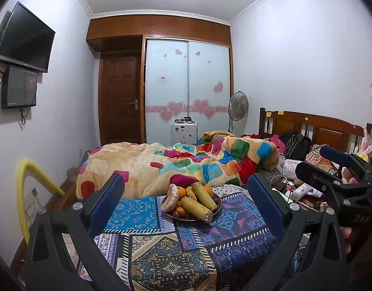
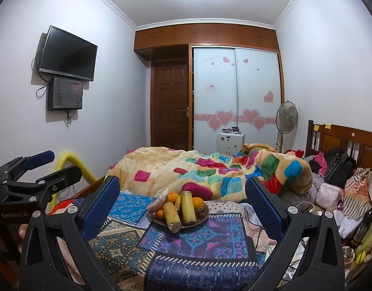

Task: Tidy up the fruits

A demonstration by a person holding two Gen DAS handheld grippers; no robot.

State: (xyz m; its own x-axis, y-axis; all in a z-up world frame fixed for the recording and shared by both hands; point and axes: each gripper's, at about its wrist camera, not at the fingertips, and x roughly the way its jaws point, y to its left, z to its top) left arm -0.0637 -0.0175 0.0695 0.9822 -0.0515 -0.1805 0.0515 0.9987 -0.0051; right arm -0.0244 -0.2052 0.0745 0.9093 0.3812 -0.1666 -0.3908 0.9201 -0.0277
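- Left gripper (image 1: 186,194): its blue-padded black jaws stand wide apart with nothing between them. The dark round metal plate (image 1: 216,207) of fruit lies dead ahead at 12 o'clock, well apart from the tips, on the blue patchwork-patterned cloth (image 1: 161,247).
- On the plate, going left to right in the left wrist view: a pale curved mottled fruit (image 1: 170,198) at the 9 o'clock rim, a round orange (image 1: 181,191) behind it, then two yellow-green cut stalk lengths (image 1: 198,208), probably sugarcane. Their long axes run from 11 o'clock down to 5 o'clock, cut ends toward the camera, so jaws coming straight in would meet them nearly end-on; I judge a turn of the wrist is needed to span one across its width.
- Right gripper (image 2: 182,200): blue-padded jaws likewise spread and empty. From here the plate (image 2: 205,215) sits at 12 o'clock, with the stalks (image 2: 171,215) running closer to 12-to-6.
- Neither claw looks clearly nearer; both hover short of the plate, side by side.
- Hard to make out: small dark and orange fruits at the plate's near rim are half hidden under the stalks and cannot be named. No second dish shows on the cloth, so where the fruits should go cannot be told.
- Behind, a multicoloured blocky quilt (image 1: 186,160) is heaped on the bed.
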